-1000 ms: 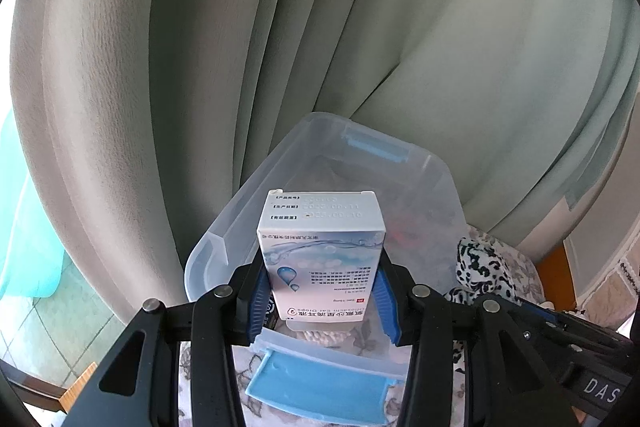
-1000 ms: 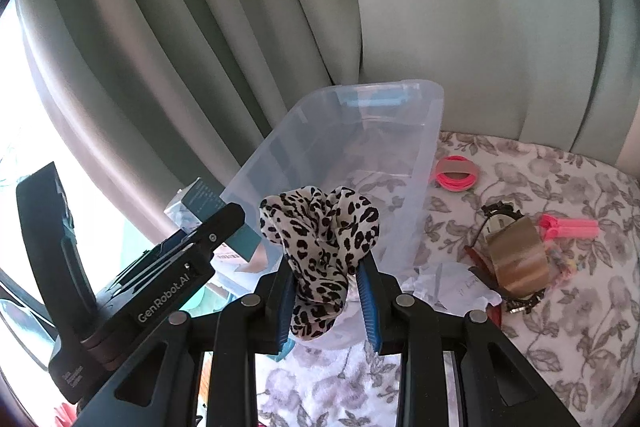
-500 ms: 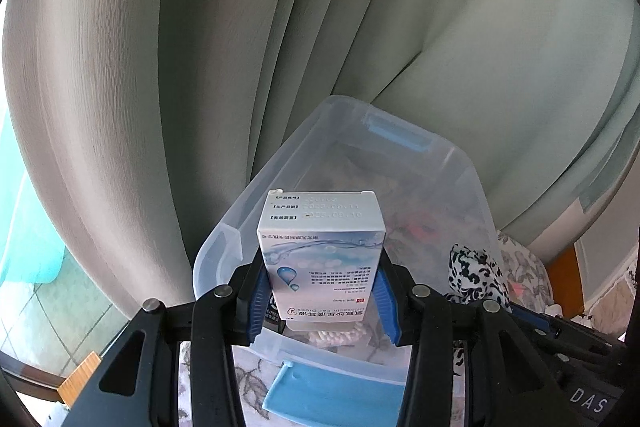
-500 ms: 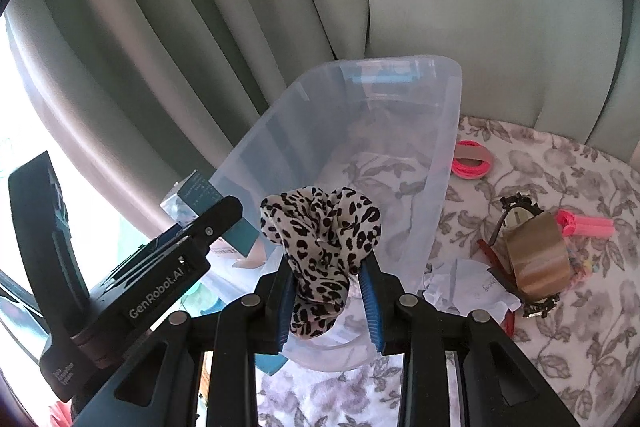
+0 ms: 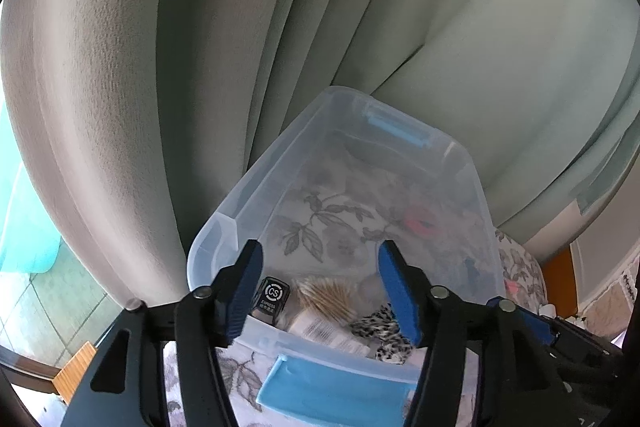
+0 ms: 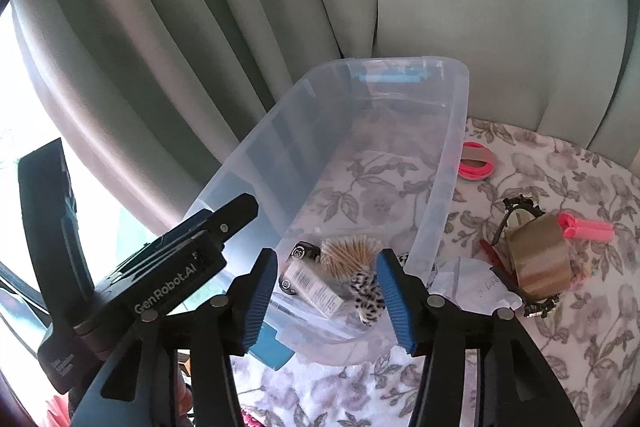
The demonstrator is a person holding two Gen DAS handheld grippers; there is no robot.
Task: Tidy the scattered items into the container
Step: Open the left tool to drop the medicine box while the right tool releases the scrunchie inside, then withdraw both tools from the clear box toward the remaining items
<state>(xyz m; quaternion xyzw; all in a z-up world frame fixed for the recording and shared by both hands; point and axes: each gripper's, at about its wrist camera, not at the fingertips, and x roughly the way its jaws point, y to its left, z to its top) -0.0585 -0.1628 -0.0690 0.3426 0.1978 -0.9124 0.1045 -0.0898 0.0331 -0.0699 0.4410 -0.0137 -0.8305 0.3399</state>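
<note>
A clear plastic bin [image 5: 256, 195] [image 6: 444, 163] stands on the floral cloth against the curtain. At its near end lie a small white medicine box [image 6: 314, 287] [image 5: 320, 331], a leopard-print scrunchie [image 6: 368, 293] [image 5: 380, 323], a bundle of wooden sticks [image 6: 350, 251] [image 5: 328, 299] and a small black item marked CS [image 6: 304, 251] [image 5: 273, 297]. My left gripper [image 5: 320, 247] hangs over that end, jaws opening, nothing between them. My right gripper [image 6: 327, 255] is beside it, jaws also opening and empty.
Right of the bin on the cloth lie a pink tape roll [image 6: 476, 167], a brown packing tape roll [image 6: 536, 259], a pink clip [image 6: 588, 229] and crumpled paper [image 6: 476, 287]. Grey-green curtains [image 6: 200, 27] close off the back. The bin's blue latch [image 5: 332, 391] sits under the fingers.
Both grippers have opened. The medicine box has dropped out of the left one and the scrunchie out of the right one; both now lie in the bin.
</note>
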